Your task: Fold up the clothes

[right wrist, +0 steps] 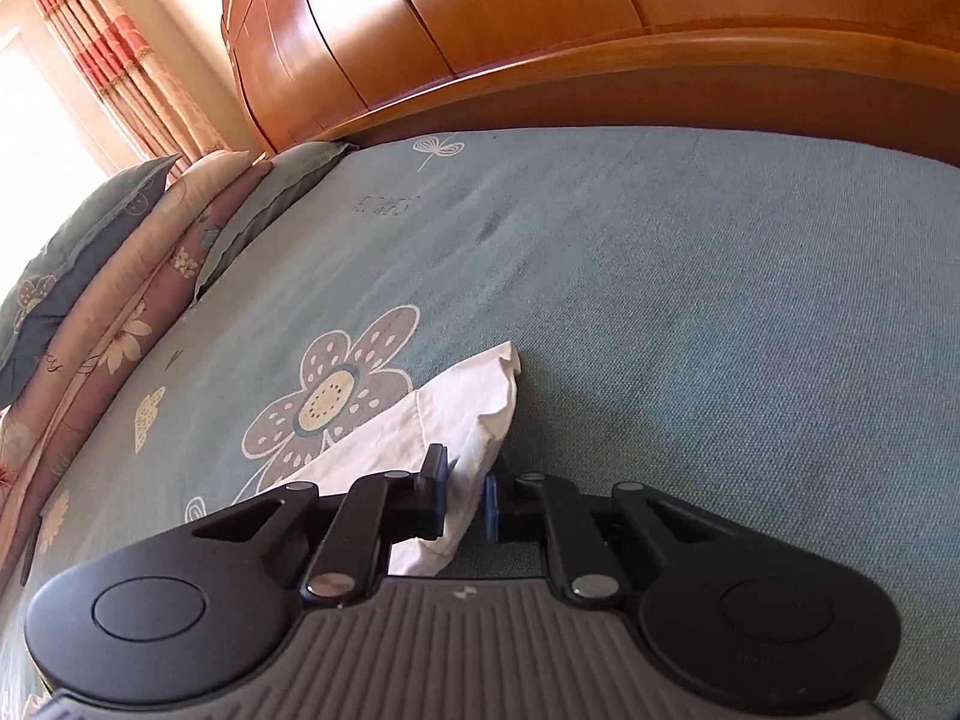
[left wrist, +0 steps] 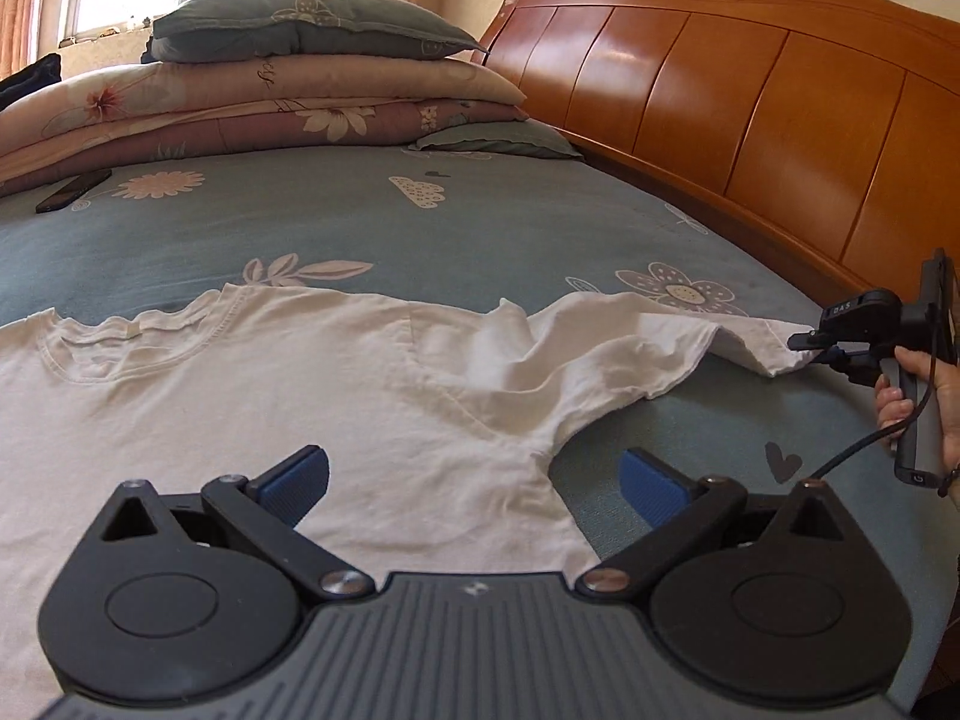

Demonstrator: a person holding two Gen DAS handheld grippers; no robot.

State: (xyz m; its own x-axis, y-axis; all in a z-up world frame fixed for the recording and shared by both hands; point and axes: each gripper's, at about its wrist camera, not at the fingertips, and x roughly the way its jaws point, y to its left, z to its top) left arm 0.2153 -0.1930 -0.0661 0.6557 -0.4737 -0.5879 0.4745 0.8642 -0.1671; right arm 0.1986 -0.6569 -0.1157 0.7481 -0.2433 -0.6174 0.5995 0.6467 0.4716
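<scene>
A white T-shirt (left wrist: 252, 396) lies spread on the blue flowered bed sheet (left wrist: 360, 222), collar to the left. My left gripper (left wrist: 474, 480) is open and empty, hovering over the shirt's armpit area. My right gripper (right wrist: 467, 495) is shut on the end of the shirt's sleeve (right wrist: 474, 402); it also shows in the left wrist view (left wrist: 807, 343) at the right, holding the sleeve (left wrist: 708, 336) stretched out just above the sheet.
A wooden headboard (left wrist: 750, 90) runs along the right. Stacked quilts and pillows (left wrist: 288, 90) stand at the far end. A dark phone (left wrist: 72, 191) lies on the sheet at the left.
</scene>
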